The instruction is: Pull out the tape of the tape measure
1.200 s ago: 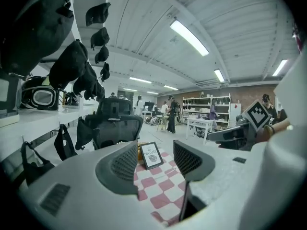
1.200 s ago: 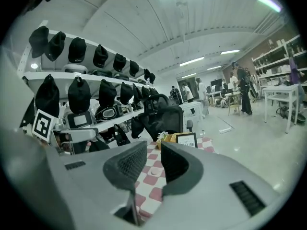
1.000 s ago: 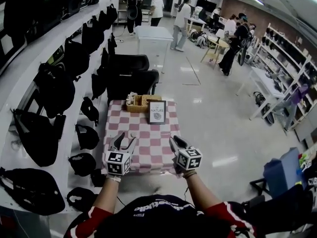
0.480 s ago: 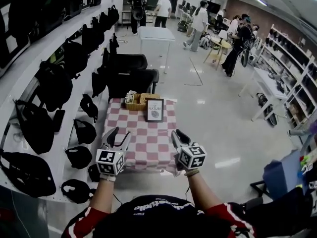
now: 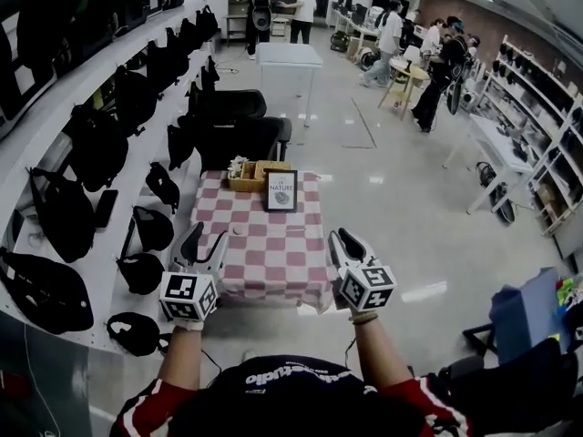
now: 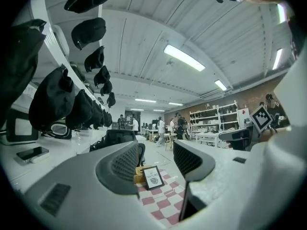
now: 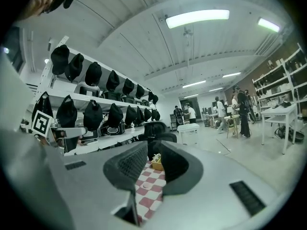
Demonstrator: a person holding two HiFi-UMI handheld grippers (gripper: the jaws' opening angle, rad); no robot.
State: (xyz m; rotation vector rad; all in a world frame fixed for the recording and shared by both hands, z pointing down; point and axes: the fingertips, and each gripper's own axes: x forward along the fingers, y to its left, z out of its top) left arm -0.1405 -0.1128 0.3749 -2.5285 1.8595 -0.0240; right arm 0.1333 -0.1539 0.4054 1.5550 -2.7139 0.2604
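Observation:
A small table with a red-and-white checked cloth (image 5: 273,262) stands in front of me. On the cloth lies a small pale round thing (image 5: 239,230), also in the right gripper view (image 7: 146,185); it is too small to tell whether it is the tape measure. My left gripper (image 5: 207,240) hovers at the table's front left, jaws wide open and empty (image 6: 156,159). My right gripper (image 5: 344,239) hovers off the front right corner. In its own view (image 7: 153,157) a narrower gap shows between its jaws, with nothing in it. Both point level over the table.
A framed card (image 5: 281,190) stands at the table's far side, with a wooden basket (image 5: 248,176) behind it. Black office chairs (image 5: 239,139) are beyond the table. White shelves with black bags (image 5: 91,162) line the left wall. People stand far back in the room.
Both grippers have come back toward me and moved apart, the left one leftward and the right one rightward. Their jaws look unchanged. People in the background have walked on.

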